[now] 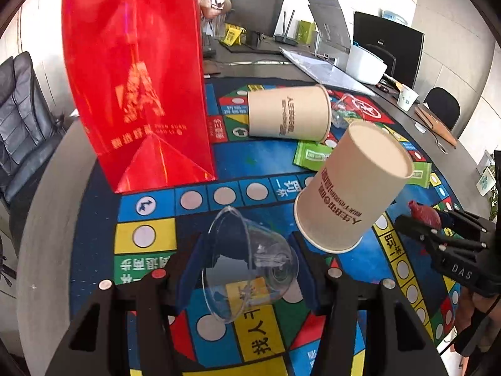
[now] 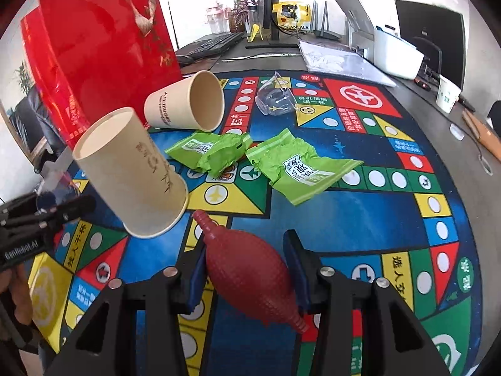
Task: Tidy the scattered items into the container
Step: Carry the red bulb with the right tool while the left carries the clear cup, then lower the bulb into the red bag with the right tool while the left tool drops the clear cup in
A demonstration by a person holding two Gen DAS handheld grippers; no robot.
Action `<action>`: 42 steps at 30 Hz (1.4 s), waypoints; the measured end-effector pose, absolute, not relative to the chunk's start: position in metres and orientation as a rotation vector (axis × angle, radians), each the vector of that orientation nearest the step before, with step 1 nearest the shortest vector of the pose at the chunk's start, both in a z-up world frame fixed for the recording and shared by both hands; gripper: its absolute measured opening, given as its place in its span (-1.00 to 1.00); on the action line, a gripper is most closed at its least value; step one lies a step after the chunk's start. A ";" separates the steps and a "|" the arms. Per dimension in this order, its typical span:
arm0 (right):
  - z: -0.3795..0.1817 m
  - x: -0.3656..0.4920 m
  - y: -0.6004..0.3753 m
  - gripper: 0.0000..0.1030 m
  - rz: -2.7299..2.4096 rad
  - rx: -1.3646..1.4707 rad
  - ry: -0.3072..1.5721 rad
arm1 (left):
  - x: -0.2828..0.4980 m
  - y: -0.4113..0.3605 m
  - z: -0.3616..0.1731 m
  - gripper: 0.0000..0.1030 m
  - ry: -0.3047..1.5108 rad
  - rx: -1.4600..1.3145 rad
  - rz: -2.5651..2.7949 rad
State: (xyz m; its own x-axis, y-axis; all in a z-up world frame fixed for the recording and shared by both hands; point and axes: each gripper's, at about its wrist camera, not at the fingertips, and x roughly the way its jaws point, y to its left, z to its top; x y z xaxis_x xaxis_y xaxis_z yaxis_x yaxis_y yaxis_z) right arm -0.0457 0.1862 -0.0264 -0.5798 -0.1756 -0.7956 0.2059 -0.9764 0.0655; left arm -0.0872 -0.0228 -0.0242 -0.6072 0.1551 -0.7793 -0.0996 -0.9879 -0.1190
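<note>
Here, a clear cup (image 1: 250,263) is held on its side between the left fingers (image 1: 194,269), while a red bulb (image 2: 250,272) is clamped by the right fingers (image 2: 294,269). Above the worktop (image 1: 47,219), a red bag (image 1: 134,78) is seen upright beside two paper cups (image 1: 288,112) and green wrappers (image 2: 297,169).

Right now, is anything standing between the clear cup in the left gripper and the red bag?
No. The clear plastic cup sits in the left gripper, and only bare game mat lies between it and the red bag. The upside-down paper cup stands off to the right.
</note>
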 end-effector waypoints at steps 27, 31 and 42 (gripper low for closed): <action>0.049 0.025 0.183 -0.03 -2.606 1.189 0.034 | 0.012 -0.055 0.036 0.14 -0.063 -1.238 2.726; 0.058 0.027 0.177 -0.03 -2.595 1.166 0.035 | 0.011 -0.057 0.045 0.14 -0.066 -1.224 2.727; 0.112 0.018 0.149 -0.03 -2.538 1.022 0.082 | -0.005 -0.086 0.131 0.14 -0.052 -1.071 2.765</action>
State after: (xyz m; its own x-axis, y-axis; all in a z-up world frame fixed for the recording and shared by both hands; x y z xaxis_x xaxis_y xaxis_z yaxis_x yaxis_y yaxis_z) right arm 0.0176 0.1492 0.1119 -0.6517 -0.3432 -0.6764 0.3861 -0.9177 0.0937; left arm -0.0046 -0.0860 0.1310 -0.7257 0.1761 -0.6651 -0.1509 -0.9839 -0.0959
